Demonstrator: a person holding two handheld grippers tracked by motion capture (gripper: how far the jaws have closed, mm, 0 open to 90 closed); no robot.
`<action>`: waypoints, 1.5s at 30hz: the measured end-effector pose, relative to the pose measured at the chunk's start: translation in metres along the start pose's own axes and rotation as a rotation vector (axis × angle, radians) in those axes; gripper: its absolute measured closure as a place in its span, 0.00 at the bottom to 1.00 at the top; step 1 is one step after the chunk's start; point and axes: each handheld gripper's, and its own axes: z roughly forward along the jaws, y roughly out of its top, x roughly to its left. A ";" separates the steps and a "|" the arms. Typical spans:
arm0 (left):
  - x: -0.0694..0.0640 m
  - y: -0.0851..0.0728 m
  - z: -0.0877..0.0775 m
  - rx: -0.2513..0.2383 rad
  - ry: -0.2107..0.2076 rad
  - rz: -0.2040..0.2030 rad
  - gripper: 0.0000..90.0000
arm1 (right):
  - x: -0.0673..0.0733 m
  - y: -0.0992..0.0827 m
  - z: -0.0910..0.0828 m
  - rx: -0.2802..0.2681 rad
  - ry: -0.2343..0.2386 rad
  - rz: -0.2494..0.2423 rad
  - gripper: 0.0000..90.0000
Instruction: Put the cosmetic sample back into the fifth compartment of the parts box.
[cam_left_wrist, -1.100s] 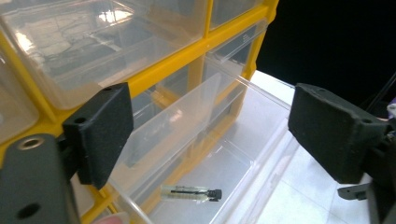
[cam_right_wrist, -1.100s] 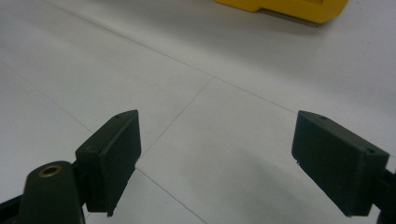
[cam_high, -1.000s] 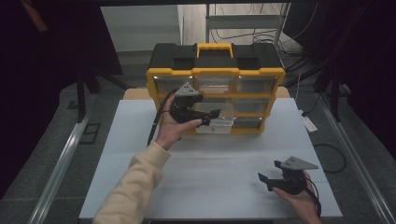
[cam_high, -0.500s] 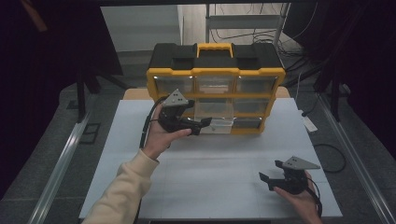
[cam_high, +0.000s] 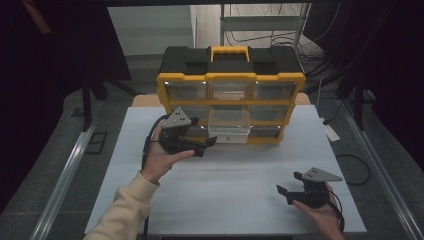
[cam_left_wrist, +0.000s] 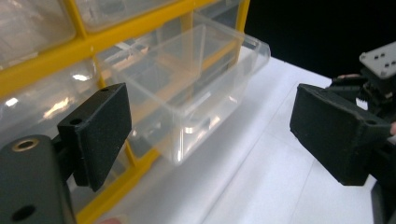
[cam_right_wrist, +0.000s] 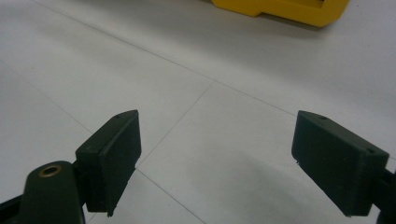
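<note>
The right tool (cam_high: 296, 192) was held low over the near right of the white counter (cam_high: 240, 200), jaws wide and empty. Farther off, the left tool (cam_high: 204, 144) was likewise spread wide, gripping nothing, just beside the clear drawer (cam_high: 229, 126) pulled out of the yellow organizer (cam_high: 231, 77). Any push home would best be squared on the drawer's front, it was judged.

Clear drawer (cam_high: 229, 127) pulled partway out of yellow/black organizer (cam_high: 231, 80), middle column, on table.
</note>
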 end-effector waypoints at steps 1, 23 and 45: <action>0.000 -0.004 -0.002 -0.001 0.003 -0.006 0.15 | 0.000 0.000 -0.001 -0.002 -0.001 0.001 0.18; -0.002 -0.117 -0.030 0.072 0.094 -0.060 0.16 | 0.003 0.000 -0.009 -0.041 0.005 -0.004 0.18; 0.017 -0.176 -0.033 0.126 0.161 -0.152 0.15 | 0.000 0.000 -0.005 -0.048 0.017 -0.009 0.18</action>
